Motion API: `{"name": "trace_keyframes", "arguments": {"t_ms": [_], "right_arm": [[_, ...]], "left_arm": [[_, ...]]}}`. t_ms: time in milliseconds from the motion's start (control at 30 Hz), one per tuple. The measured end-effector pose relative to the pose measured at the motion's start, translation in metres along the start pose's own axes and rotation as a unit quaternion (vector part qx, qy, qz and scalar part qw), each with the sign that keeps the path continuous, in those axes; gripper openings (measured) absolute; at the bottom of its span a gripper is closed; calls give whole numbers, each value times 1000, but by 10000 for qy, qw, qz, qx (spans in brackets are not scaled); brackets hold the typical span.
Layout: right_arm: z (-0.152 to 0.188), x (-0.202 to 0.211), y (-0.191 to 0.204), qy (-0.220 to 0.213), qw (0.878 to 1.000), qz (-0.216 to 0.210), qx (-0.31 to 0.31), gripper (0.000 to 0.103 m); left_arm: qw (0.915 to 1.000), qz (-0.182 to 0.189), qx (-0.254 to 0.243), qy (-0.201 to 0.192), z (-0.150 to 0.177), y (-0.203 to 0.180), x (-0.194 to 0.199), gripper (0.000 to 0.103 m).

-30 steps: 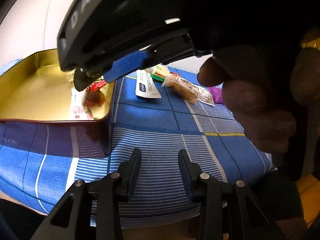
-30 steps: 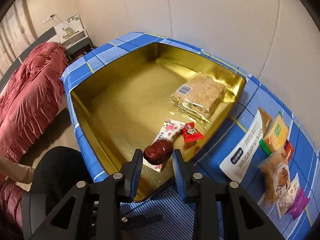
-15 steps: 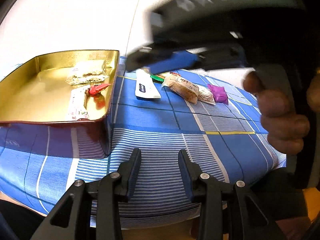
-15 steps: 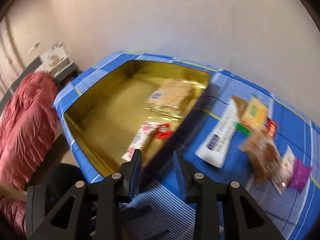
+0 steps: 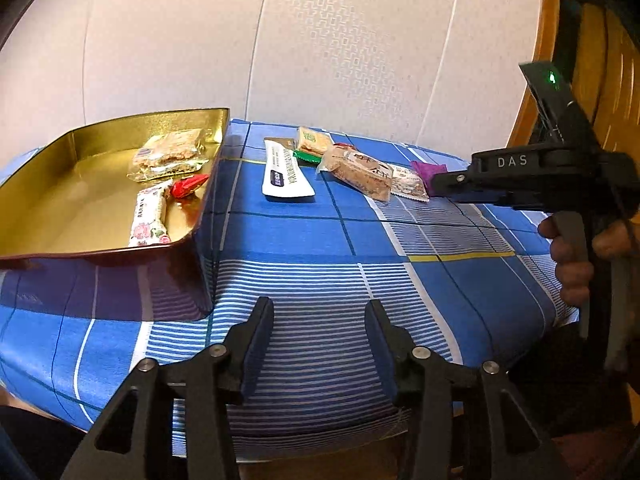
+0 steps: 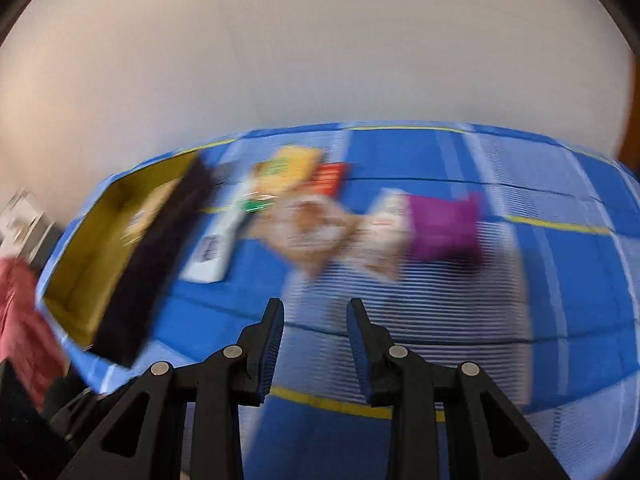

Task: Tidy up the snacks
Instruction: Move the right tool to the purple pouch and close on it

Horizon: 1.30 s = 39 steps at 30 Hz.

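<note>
A gold tin tray (image 5: pixel 80 204) at the left holds a clear oat-bar pack (image 5: pixel 170 154), a floral bar (image 5: pixel 149 216) and a red candy (image 5: pixel 188 186). On the blue cloth lie a white sachet (image 5: pixel 286 176), a yellow-green biscuit pack (image 5: pixel 314 140), a brown cake pack (image 5: pixel 358 172), a small printed pack (image 5: pixel 408 182) and a purple candy (image 5: pixel 426 170). My left gripper (image 5: pixel 318 344) is open and empty near the table's front edge. My right gripper (image 6: pixel 314 344) is open and empty, a short way from the purple candy (image 6: pixel 444 222); its view is blurred.
The table wears a blue checked cloth (image 5: pixel 360 280) and stands against a white wall. A wooden panel (image 5: pixel 596 60) is at the right. A red quilt (image 6: pixel 20 312) lies beyond the tray's left end.
My right gripper let go of the dark red snack over the tray and swung right, away from the tray towards the loose snacks. My left gripper has stayed put.
</note>
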State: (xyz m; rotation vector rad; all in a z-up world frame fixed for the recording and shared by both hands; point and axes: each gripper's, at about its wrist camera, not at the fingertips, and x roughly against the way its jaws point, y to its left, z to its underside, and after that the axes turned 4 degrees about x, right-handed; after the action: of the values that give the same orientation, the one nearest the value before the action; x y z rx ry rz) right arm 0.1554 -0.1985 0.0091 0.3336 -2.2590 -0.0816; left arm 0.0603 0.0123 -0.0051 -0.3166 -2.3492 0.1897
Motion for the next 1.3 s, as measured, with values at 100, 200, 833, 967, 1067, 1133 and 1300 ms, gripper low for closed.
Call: {"name": "trace_keyframes", "arguments": {"t_ms": [100,200,833,967,1067,1133,1300], "right_arm": [[-1,2,-29,-92,9986,310,-408,40],[-3,2,-49,-176,9958,595,-675,40],[-41,-54,-61,-246,9886,1425,-415,62],[-31,-49,-64,-343,9869,1477,-545,59],[-16,-37,-69,-436,9855,1451,-757,58],[-6,-27,-75,-529,9837,1402,-992,58],[15,-13,-81,-657,9782,1636,-1100,58]], "left_arm": [[10000,-27,-42,-5,0,-1,-1,52],[10000,-51,-65,-12,-1,-2,-2,53],[9994,135,-308,2,0,-8,-5,69],[9995,158,-265,10,-2,-7,-7,69],[9996,184,-228,17,-2,-6,-7,69],[9996,161,-239,12,-1,-7,-6,69],[9996,134,-250,14,0,-8,-5,69]]}}
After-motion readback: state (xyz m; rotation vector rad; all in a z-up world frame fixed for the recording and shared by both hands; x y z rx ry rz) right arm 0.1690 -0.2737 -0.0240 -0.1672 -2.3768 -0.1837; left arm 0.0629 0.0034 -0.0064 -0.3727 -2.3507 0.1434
